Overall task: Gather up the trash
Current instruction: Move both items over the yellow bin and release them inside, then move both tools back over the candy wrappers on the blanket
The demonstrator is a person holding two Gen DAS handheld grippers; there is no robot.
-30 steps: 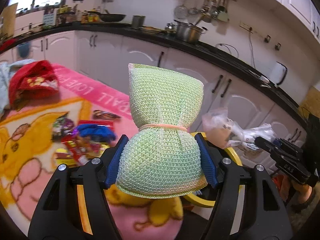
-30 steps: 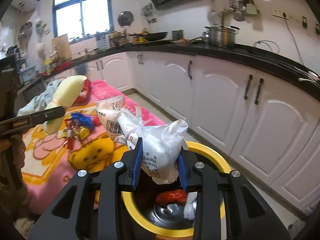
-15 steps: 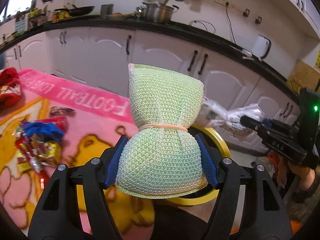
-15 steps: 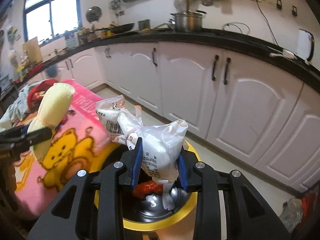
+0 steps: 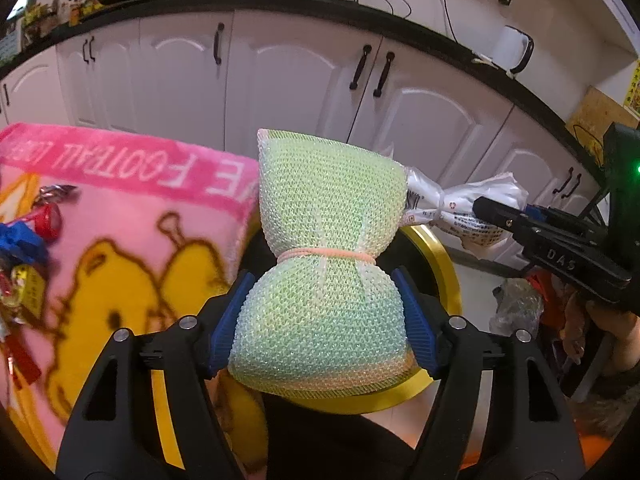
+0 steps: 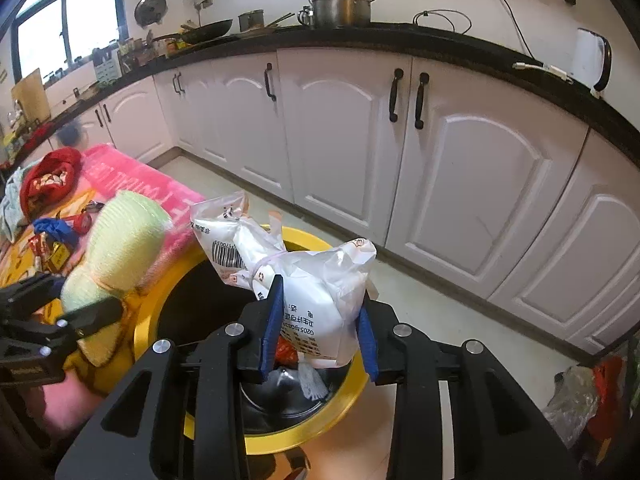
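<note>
A: Fingers [image 5: 416,330] of the left gripper [image 5: 322,320] clasp the lower half of a green mesh scrubber [image 5: 326,248], and they are easing apart though the pads touch it yet.

B: And the right gripper [image 6: 318,322]?

A: Clenched on a white plastic bag [image 6: 316,280] with a barcode. Both bundles hang over the yellow-rimmed bin [image 6: 344,398], where red and white scraps lie.

B: Beyond that?

A: A pink blanket [image 5: 132,240] with wrappers [image 5: 24,256], then white cabinets [image 6: 472,184].
</note>
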